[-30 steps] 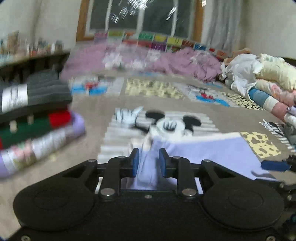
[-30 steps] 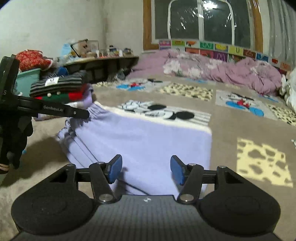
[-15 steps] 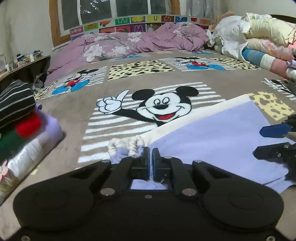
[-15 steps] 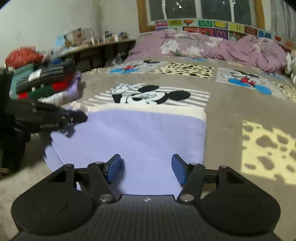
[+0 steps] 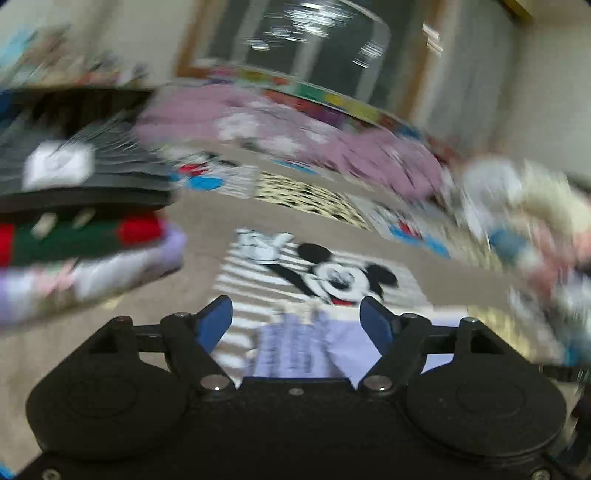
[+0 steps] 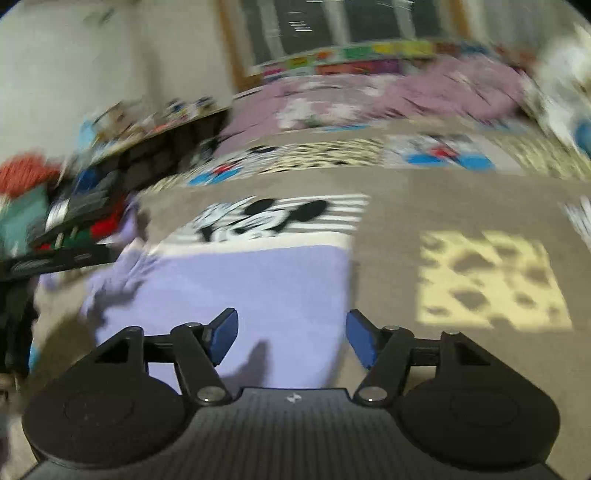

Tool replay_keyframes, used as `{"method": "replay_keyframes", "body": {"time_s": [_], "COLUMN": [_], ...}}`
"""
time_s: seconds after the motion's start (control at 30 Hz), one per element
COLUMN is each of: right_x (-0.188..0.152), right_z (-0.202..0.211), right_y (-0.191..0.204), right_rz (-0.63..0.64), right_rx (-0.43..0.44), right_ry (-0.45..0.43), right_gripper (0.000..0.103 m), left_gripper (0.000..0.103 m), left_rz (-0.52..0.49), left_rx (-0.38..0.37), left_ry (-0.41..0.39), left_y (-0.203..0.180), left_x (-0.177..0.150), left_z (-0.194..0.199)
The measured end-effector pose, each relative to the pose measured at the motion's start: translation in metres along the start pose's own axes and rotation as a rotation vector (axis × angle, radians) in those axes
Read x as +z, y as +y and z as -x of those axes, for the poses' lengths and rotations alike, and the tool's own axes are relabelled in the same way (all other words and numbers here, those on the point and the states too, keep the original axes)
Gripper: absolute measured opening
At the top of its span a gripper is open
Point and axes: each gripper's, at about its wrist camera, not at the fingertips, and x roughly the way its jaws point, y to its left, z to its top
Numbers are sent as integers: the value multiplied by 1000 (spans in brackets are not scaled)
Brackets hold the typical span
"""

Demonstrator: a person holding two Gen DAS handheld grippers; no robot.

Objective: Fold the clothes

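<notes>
Both views motion-blurred. Beige cartoon-print blanket (image 6: 388, 206) covers whole surface, w/ a Mickey panel (image 5: 332, 275) at mid-scene and a yellow spotted panel (image 6: 487, 280) to the right. Purple quilt (image 6: 388, 96) bunched along far edge under the window (image 6: 351, 22). Dark shelf (image 6: 159, 147) far left w/ small clutter, too blurred to ID. Lavender garment (image 6: 240, 291) lies flat on blanket, near side of the Mickey panel; far edge shows a pale band, left end gathered/rumpled, right edge straight, just left of the spotted panel. In left wrist view the same garment (image 5: 306, 343) sits near and centred, rumpled end pointing far, directly below the spread fingers. Stack of folded clothes (image 5: 74, 229) at left: striped dark piece w/ white label on top, green/red knit under it, pale lavender at bottom; well apart from the garment. Pile of pale bedding (image 5: 517, 206) far right, detail lost to blur. Left gripper (image 5: 297, 321): jaws wide apart, blue pads clear of cloth, nothing held. Right gripper (image 6: 291, 338): jaws wide apart too, over near-right part of garment, nothing held; casts a shadow on the cloth. Left gripper's finger bar also visible at left edge of right wrist view.
</notes>
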Motion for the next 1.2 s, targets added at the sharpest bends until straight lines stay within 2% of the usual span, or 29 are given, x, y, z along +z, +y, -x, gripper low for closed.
{"method": "replay_keyframes", "body": {"time_s": [0.13, 0.23, 0.3, 0.43, 0.67, 0.73, 0.77, 0.83, 1.03, 1.2], "right_x": [-5, -13, -18, -23, -13, -11, -11, -12, -14, -2], "right_z": [5, -5, -13, -25, -48, -51, -53, -54, -50, -40], "right_y": [-36, -44, -48, -51, -35, -31, -29, -27, -25, -17], "right_rz": [-227, -297, -336, -373, -311, -295, -291, -296, -295, -318], "right_rx": [10, 38, 57, 88, 102, 107, 109, 121, 102, 162], "right_ry": [-13, 5, 17, -2, 39, 46, 48, 55, 36, 6], "right_gripper": [66, 68, 70, 74, 73, 64, 61, 32, 14, 10], "left_gripper": [77, 77, 77, 77, 77, 71, 61, 56, 42, 34], "left_rz": [205, 287, 291, 268, 233, 227, 225, 220, 237, 281], "left_rx": [-21, -59, -61, -75, -85, -80, -72, -60, -62, -100], "left_ry": [57, 112, 160, 199, 223, 221, 218, 214, 194, 149], "left_y": [25, 28, 26, 25, 23, 22, 22, 22, 23, 24], "left_x": [-6, -11, -15, -18, -17, -17, -17, -17, -14, -4], "left_z": [-8, -18, -26, -34, -44, -43, -43, -42, -36, -22]}}
